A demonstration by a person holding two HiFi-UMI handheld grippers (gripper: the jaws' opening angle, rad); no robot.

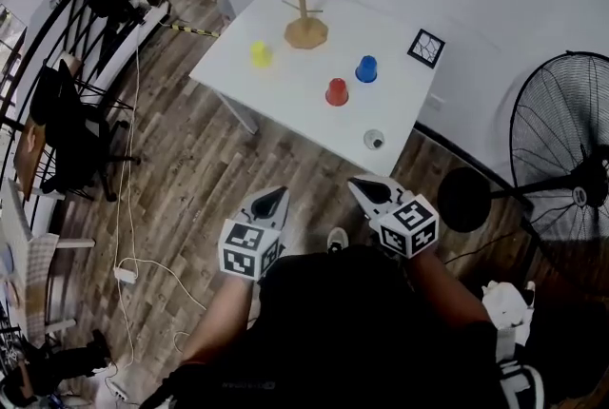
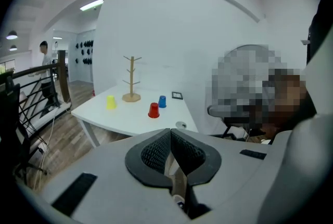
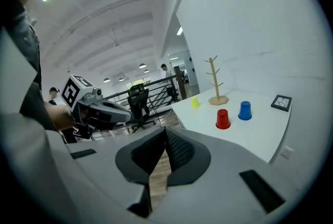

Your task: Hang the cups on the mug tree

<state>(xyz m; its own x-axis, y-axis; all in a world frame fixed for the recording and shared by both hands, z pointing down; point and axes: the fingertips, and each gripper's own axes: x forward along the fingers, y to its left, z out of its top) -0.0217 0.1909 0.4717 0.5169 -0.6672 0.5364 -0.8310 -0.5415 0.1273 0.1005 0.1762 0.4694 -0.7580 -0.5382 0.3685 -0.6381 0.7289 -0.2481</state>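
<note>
1. Closest to the head camera, the person's dark shirt fills the bottom of the view. The left gripper [image 1: 271,201] and the right gripper [image 1: 373,189] are held out in front over the wooden floor, short of the table [image 1: 295,86].
2. Both claws are pressed together with nothing between them; each gripper view shows the ribbed pads meeting at the tips.
3. Three cups sit on the white table, and all seem to stand mouth down. The yellow cup [image 1: 261,54] is at the left, the red cup [image 1: 337,92] is nearer and further right, and the blue cup [image 1: 366,68] is just beyond the red one.
4. Far across the table stands the wooden mug tree [image 1: 304,3], near the yellow cup and apart from it. All of its pegs are bare.
5. Judged from this, the task has not begun: no cup is hung and none is picked up. All three cups are left to do, and the grippers would first need to reach the table.
</note>
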